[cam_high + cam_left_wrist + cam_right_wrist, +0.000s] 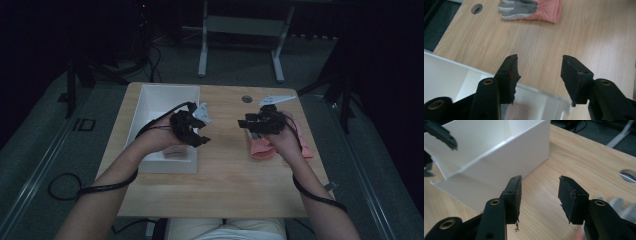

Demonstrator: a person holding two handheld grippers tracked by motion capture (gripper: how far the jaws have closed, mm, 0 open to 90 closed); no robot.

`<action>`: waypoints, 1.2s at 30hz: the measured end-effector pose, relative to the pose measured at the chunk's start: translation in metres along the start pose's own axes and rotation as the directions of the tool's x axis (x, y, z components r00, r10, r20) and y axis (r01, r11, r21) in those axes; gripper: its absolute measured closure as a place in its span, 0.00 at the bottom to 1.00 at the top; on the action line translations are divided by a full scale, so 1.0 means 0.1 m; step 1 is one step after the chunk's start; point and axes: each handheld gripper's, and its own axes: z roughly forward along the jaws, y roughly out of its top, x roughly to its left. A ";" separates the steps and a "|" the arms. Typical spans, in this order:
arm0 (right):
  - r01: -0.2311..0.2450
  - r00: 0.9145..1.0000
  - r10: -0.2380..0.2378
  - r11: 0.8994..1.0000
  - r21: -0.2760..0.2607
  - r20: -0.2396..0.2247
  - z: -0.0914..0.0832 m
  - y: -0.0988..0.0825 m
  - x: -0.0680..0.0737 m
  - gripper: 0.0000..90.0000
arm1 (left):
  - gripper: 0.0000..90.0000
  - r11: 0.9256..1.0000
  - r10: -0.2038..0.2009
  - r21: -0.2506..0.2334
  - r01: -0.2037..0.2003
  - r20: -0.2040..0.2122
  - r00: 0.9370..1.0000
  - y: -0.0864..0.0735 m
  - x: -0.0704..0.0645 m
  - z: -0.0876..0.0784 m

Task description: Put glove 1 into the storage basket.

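Pink glove (534, 10) flat, grey fingers toward table hole (476, 8).

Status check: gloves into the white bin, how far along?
Done, it seems: something pink lies in the white bin, below the left gripper. In hand: nothing; left gripper and right gripper are both open and empty. Left: the pink glove lies on the table, outside the bin.

glove (534, 10) | pink, grey palm | flat on table, apart from white box (167, 100)
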 end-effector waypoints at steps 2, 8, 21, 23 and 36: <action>0.005 1.000 -0.005 1.000 -0.005 0.018 -0.06 -0.04 -0.04 0.59 | 0.46 1.000 0.001 -0.005 -0.001 -0.004 1.000 0.05 -0.08 0.04; 0.016 0.997 -0.015 1.000 -0.008 0.071 -0.25 -0.19 -0.17 0.59 | 0.28 0.999 -0.019 -0.032 0.019 0.014 1.000 0.15 -0.33 0.19; 0.014 0.989 -0.013 1.000 -0.005 0.144 -0.46 -0.50 -0.40 0.61 | 0.02 0.997 0.037 -0.077 -0.027 0.125 0.991 0.24 -0.82 0.66; 0.019 0.987 -0.018 1.000 -0.001 0.161 -0.46 -0.53 -0.42 0.61 | 0.02 0.996 0.027 -0.087 -0.016 0.120 0.992 0.21 -0.88 0.73; 0.046 0.978 -0.050 0.999 0.026 0.202 -0.42 -0.67 -0.54 0.62 | 0.02 0.998 0.017 -0.065 -0.011 0.093 0.995 -0.14 -1.15 1.17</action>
